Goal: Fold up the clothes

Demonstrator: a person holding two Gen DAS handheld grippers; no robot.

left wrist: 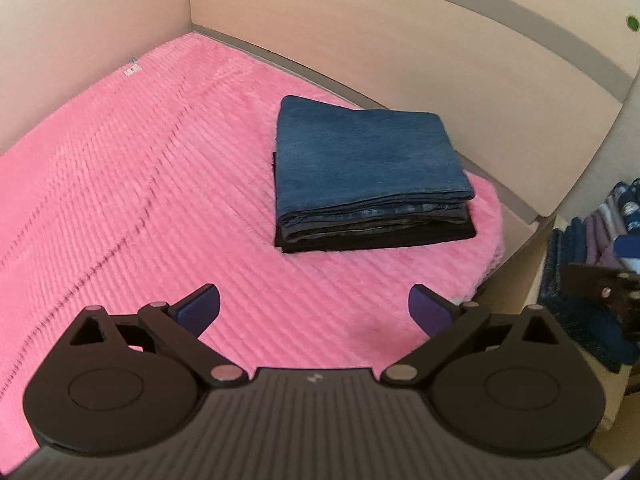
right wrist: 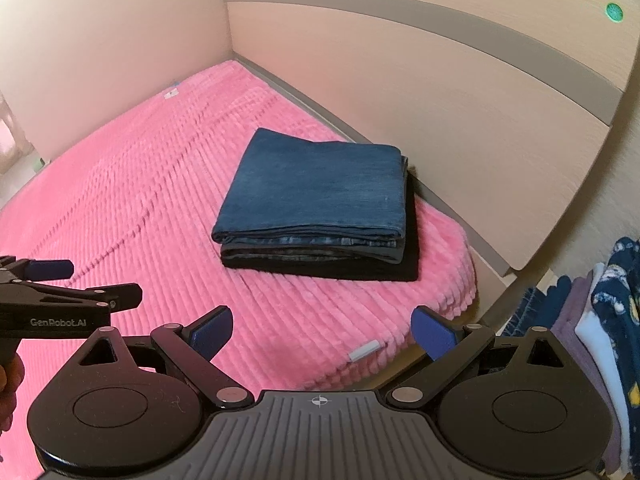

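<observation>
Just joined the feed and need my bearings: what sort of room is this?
Most likely a bedroom: a bed under a pink ribbed blanket, a wooden headboard behind it, and a stack of folded jeans on the blanket. More clothes wait beside the bed.

The one line I can read is "GenRobot.AI", in pale letters on the black side of my left gripper (right wrist: 52, 276), which shows at the left edge of the right wrist view. On the grey ribbed housing of my right gripper (right wrist: 322, 330) there is a small crosshair mark — a sign, no letters. The left wrist view shows a faint pale emblem on the matching grey housing — too blurred to read. The white tag (right wrist: 363, 351) on the pink blanket (right wrist: 120, 200) carries nothing legible.
</observation>
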